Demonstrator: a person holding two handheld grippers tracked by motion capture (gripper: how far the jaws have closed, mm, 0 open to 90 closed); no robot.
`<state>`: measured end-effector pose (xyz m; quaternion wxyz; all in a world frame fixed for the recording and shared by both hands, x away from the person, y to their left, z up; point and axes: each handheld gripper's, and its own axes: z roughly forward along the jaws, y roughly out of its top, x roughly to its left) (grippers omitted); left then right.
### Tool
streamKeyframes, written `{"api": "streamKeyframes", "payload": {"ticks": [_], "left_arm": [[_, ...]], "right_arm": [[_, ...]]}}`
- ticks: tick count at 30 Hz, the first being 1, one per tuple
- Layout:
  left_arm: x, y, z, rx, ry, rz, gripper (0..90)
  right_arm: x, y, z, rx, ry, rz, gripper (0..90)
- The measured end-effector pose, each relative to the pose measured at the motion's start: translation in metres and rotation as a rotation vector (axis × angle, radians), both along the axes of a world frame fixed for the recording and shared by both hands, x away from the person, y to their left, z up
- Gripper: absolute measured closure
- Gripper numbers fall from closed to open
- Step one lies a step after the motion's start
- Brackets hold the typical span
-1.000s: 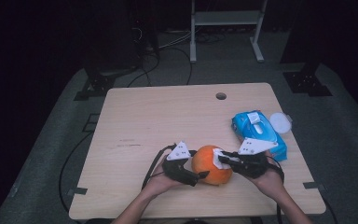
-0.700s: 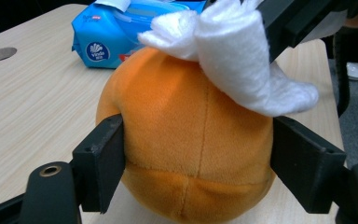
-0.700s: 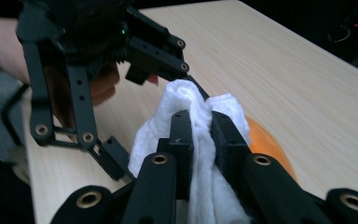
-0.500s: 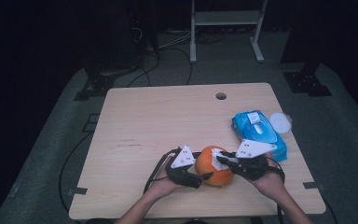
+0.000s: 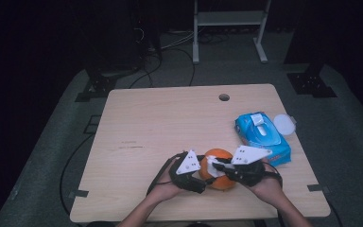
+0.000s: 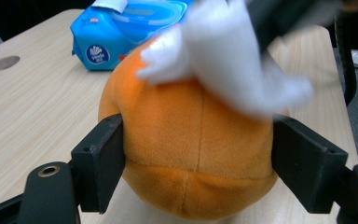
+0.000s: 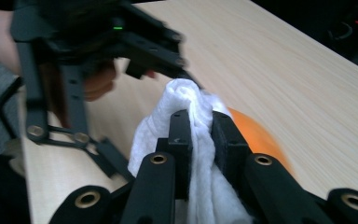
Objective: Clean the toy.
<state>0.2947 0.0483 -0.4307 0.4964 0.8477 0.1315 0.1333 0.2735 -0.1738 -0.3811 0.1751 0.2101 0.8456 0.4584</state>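
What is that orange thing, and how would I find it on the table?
Look at the near edge of the wooden table, between the two hands. There sits a round orange plush ball, left of the blue wipes pack; it alone is orange and has a white cloth on it.

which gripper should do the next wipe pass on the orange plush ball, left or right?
Right. The right gripper is already shut on the white wipe, which lies on the orange plush ball. The left gripper has its jaws on the ball's sides, steadying it.

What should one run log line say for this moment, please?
left gripper: jaws just closing, clamping orange plush ball | right gripper: shut on white wipe, wiping ball top | blue wipes pack: right, apart
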Motion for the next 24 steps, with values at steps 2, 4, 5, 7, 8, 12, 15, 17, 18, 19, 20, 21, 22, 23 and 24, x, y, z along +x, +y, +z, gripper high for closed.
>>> {"api": "streamKeyframes", "payload": {"ticks": [2, 4, 5, 7, 8, 12, 15, 17, 18, 19, 20, 21, 22, 23, 24], "left_arm": [[0.002, 0.002, -0.001, -0.001, 0.009, 0.001, 22.3], [0.002, 0.003, -0.002, -0.006, 0.013, -0.002, 21.8], [0.002, 0.003, -0.002, -0.005, 0.014, -0.002, 21.4], [0.003, 0.003, -0.002, -0.002, 0.019, -0.007, 20.7], [0.003, 0.004, -0.003, -0.001, 0.025, -0.011, 20.3], [0.008, 0.010, -0.007, -0.004, 0.052, -0.012, 19.0], [0.009, 0.011, -0.005, -0.012, 0.068, -0.013, 13.9], [0.009, 0.012, -0.002, -0.074, 0.061, -0.015, 11.2], [0.008, 0.012, -0.001, -0.092, 0.063, -0.016, 11.2], [0.008, 0.012, 0.000, -0.090, 0.068, -0.019, 11.5], [0.008, 0.011, -0.001, -0.066, 0.062, -0.018, 12.6], [0.007, 0.011, -0.002, -0.054, 0.051, -0.014, 14.3], [0.008, 0.012, -0.003, -0.049, 0.053, -0.012, 15.4], [0.008, 0.012, -0.004, -0.050, 0.058, -0.009, 15.4], [0.009, 0.013, -0.005, -0.032, 0.053, -0.011, 15.4]], "right_arm": [[0.005, -0.009, 0.000, 0.006, 0.005, -0.026, 78.3], [0.009, -0.019, -0.002, 0.023, 0.031, -0.046, 78.3], [0.012, -0.023, -0.004, 0.030, 0.041, -0.053, 78.2], [0.013, -0.028, -0.005, 0.040, 0.057, -0.062, 78.2], [0.013, -0.029, -0.005, 0.041, 0.056, -0.065, 78.2], [0.012, -0.028, -0.007, 0.033, 0.056, -0.068, 78.5], [0.012, -0.022, -0.010, 0.034, 0.059, -0.058, 78.8], [0.012, -0.019, -0.012, 0.041, 0.064, -0.046, 78.8], [0.011, -0.017, -0.013, 0.046, 0.069, -0.035, 78.8], [0.010, -0.015, -0.013, 0.044, 0.071, -0.029, 78.8], [0.009, -0.013, -0.013, 0.039, 0.068, -0.023, 78.8], [0.008, -0.012, -0.013, 0.030, 0.059, -0.020, 78.8], [0.007, -0.011, -0.013, 0.024, 0.053, -0.018, 78.8], [0.007, -0.011, -0.013, 0.022, 0.054, -0.017, 78.8], [0.008, -0.011, -0.014, 0.021, 0.056, -0.015, 78.7]]}}
